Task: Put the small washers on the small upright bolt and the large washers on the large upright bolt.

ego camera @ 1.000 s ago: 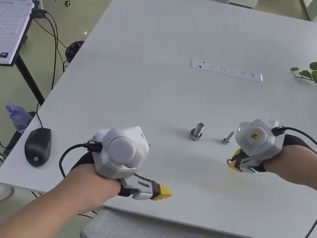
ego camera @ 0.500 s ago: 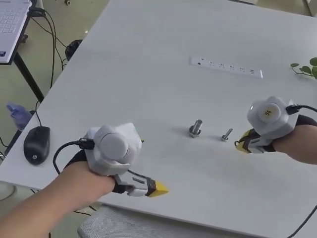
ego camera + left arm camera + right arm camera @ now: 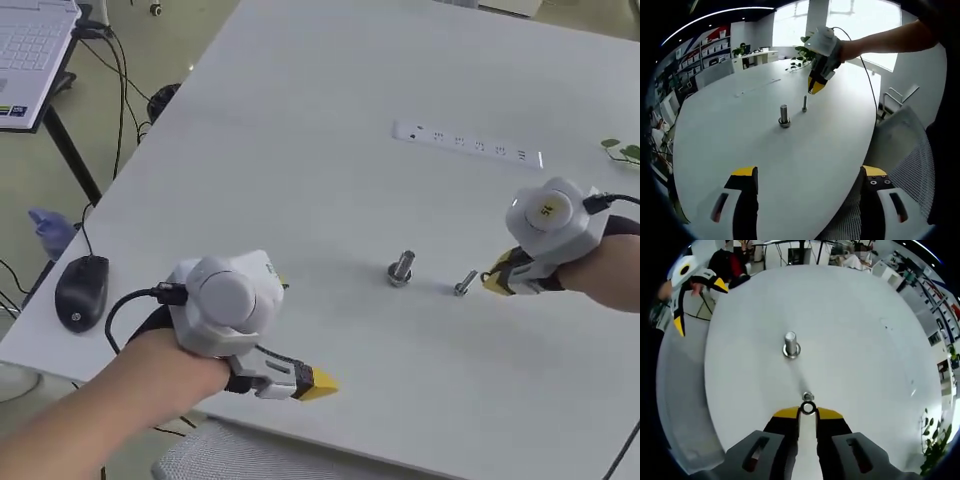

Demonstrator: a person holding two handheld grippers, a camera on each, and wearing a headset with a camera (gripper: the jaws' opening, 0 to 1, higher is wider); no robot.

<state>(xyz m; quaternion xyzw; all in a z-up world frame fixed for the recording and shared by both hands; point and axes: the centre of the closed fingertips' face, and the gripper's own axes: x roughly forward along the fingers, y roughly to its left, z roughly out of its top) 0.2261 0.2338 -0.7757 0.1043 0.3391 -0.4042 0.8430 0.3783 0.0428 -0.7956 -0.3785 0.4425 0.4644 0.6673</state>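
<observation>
The right gripper has its fingers clamped on a small silver washer, just short of the small upright steel bolt. The large upright steel bolt stands beyond. The left gripper has its fingers apart and empty. This washer is not yet on its bolt.

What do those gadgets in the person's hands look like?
Each handheld tool has a rounded white plastic shell, dark grey jaws with yellow tips, and a black cable. The left tool has a white dome on top; the right tool bears a round yellowish label.

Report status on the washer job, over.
Left gripper open, by table edge. Right gripper shut on small washer, just short of small bolt. Nothing blocking.
</observation>
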